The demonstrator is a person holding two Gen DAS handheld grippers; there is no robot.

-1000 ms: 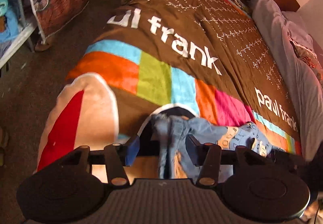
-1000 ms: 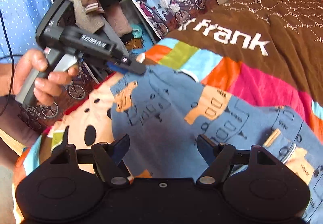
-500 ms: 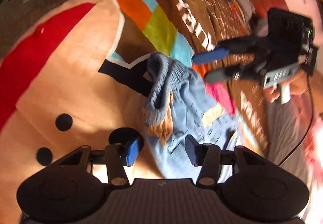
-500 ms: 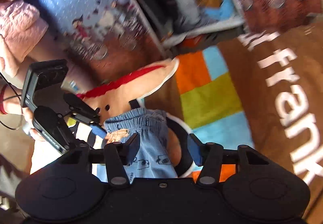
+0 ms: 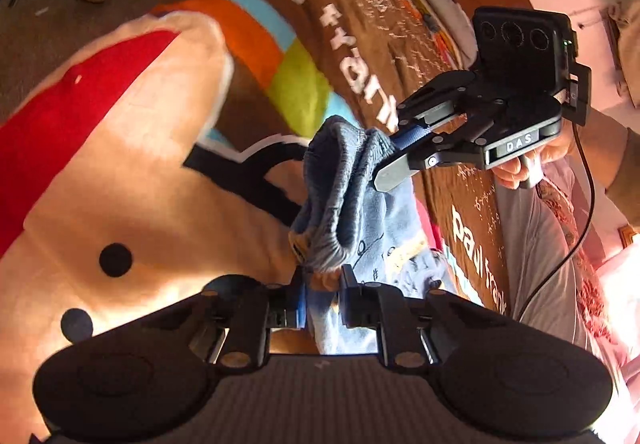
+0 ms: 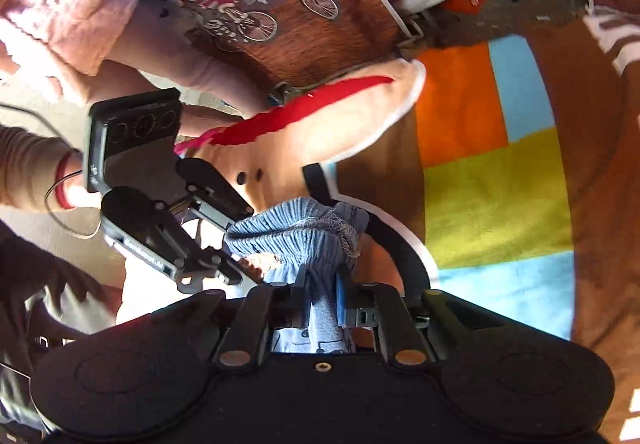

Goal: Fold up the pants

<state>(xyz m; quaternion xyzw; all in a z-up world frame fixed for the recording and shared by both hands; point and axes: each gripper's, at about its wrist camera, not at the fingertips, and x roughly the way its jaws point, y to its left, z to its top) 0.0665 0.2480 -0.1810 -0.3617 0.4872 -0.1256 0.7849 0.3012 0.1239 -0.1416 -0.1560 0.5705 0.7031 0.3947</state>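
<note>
The pants [image 5: 352, 204], small and pale blue with printed line drawings and orange patches, are held up by their ribbed waistband above the blanket [image 5: 132, 148] on the bed. In the left wrist view the waistband runs from the near fingers up and away to the far right, so its long axis lies between the two grippers, and the legs hang down to the near right over the blanket. The waistband is bunched, its opening facing left.

The left gripper [image 5: 322, 294] has its fingers closed on the near end of the waistband, the fabric pinched between the blue pads. The right gripper [image 5: 394, 152], seen in that view at the far right, clamps the other end with its fingers shut on the cloth; its body carries a label reading "DAS". In the right wrist view the right gripper [image 6: 320, 300] shows the blue cloth squeezed between its fingers, and the left gripper [image 6: 228, 264] grips the waistband just to the left.

White letters on the brown blanket read "paul frank" at the near right, and part of the same name farther off.
</note>
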